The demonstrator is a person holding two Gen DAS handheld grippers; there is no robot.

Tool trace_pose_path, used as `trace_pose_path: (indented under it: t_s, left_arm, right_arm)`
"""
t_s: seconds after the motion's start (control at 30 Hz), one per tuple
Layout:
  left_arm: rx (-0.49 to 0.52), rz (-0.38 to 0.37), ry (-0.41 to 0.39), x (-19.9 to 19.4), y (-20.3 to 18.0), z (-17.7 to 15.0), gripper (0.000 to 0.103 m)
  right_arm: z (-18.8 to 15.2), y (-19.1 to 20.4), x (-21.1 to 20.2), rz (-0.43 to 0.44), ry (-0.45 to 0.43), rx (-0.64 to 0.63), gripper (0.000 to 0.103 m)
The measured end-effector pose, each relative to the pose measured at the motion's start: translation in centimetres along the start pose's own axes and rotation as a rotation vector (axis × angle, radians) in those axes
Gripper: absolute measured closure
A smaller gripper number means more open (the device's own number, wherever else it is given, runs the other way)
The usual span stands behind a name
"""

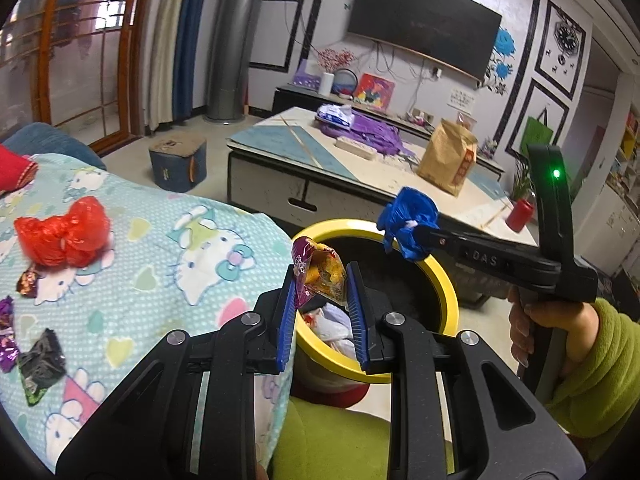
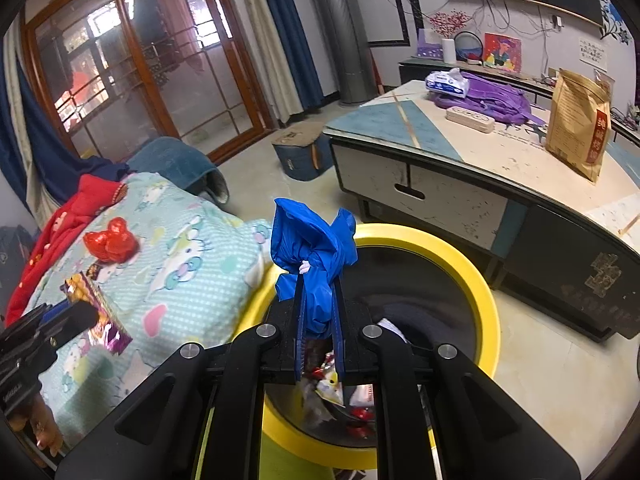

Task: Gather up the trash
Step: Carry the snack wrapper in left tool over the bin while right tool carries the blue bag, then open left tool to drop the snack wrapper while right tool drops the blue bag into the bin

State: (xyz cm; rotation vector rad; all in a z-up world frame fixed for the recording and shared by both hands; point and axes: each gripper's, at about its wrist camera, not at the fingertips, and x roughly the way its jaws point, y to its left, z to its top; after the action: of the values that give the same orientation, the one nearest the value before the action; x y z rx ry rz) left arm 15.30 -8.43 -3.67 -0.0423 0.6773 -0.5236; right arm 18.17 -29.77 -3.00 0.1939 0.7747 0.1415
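Counting two held scraps, one bin

table – brown paper bag | purple backpack | wall TV

Left gripper: tilted downward, blue pads clamped on a wrapper. Right gripper: tilted downward, jaws nearly together, pinching a blue bag. Right hand, green sleeve, wraps that gripper's handle, well apart from left.
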Motion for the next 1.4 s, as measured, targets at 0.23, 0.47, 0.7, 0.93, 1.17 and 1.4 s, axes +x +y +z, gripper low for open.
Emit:
trace_pose_path:
  t_s: [0.23, 0.47, 0.7, 0.93, 1.17, 1.4]
  left_arm:
    - [0.041, -0.023, 0.041, 2.6, -1.5, -0.6, 0.085]
    - [0.066, -0.038, 0.088, 5.1, -2.8, -1.0, 0.085]
    - [0.089, -0.054, 0.130, 7.7, -3.5, -1.0, 0.084]
    - [0.085, -0.056, 0.185, 10.0, -3.2, -1.6, 0.084]
    - [0.080, -0.060, 0.198, 10.9, -3.3, -1.6, 0.076]
    - [0.061, -0.057, 0.194, 10.5, -3.2, -1.7, 0.043]
  right_arm:
    - [-0.7, -1.6, 1.6, -0.047, 0.045, 0.002, 0.092]
    - [-1.2, -3.3, 2.8, -0.054, 0.086, 0.029, 0.091]
    - [-1.4, -4.6, 3.4, -0.047, 0.111, 0.068, 0.090]
    - [-1.1, -5.5, 3.4, -0.038, 0.115, 0.099, 0.089]
    - [-1.1, -6.1, 3.5, -0.034, 0.114, 0.127, 0.077]
    - [-0.7, -6.9, 2.6, -0.051, 0.071, 0.162, 0.052]
